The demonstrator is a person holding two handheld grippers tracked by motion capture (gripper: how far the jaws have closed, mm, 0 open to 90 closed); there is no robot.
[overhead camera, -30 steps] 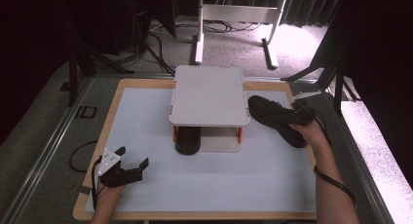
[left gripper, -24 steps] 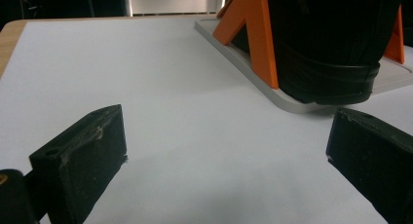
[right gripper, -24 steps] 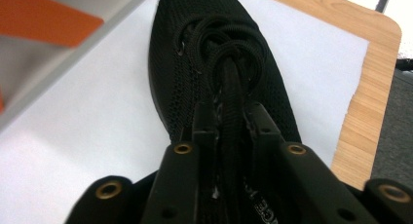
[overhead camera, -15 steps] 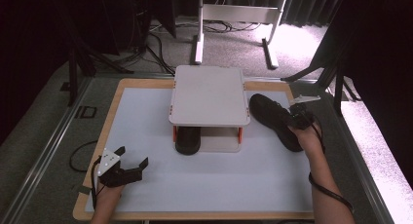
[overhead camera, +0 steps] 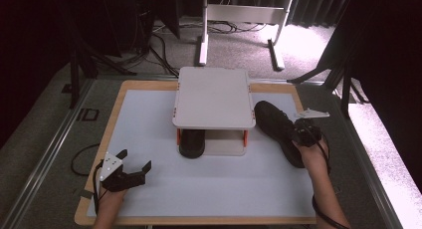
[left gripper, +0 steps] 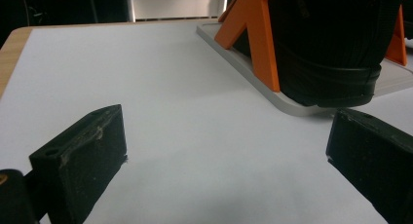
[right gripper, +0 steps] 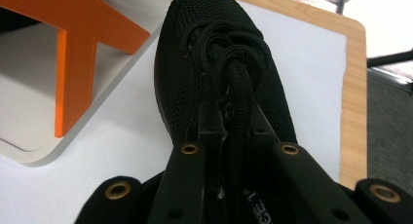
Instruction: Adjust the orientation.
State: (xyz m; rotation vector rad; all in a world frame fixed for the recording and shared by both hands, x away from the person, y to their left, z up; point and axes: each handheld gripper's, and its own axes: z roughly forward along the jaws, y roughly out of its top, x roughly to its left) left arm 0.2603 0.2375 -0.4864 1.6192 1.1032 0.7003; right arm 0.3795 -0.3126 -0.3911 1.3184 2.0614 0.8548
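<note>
Table: white mat (overhead camera: 149, 114), shelf rack (overhead camera: 214, 97) centre.
Right gripper (right gripper: 229, 136): clamped on black sneaker's (overhead camera: 278, 129) tongue; toe toward 11 o'clock, beside rack.
Left gripper (overhead camera: 130, 167): wide apart, empty, far.

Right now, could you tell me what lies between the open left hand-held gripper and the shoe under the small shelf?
Nothing: the left gripper view shows bare white mat from the left hand-held gripper to the shoe on the shelf's base.
</note>
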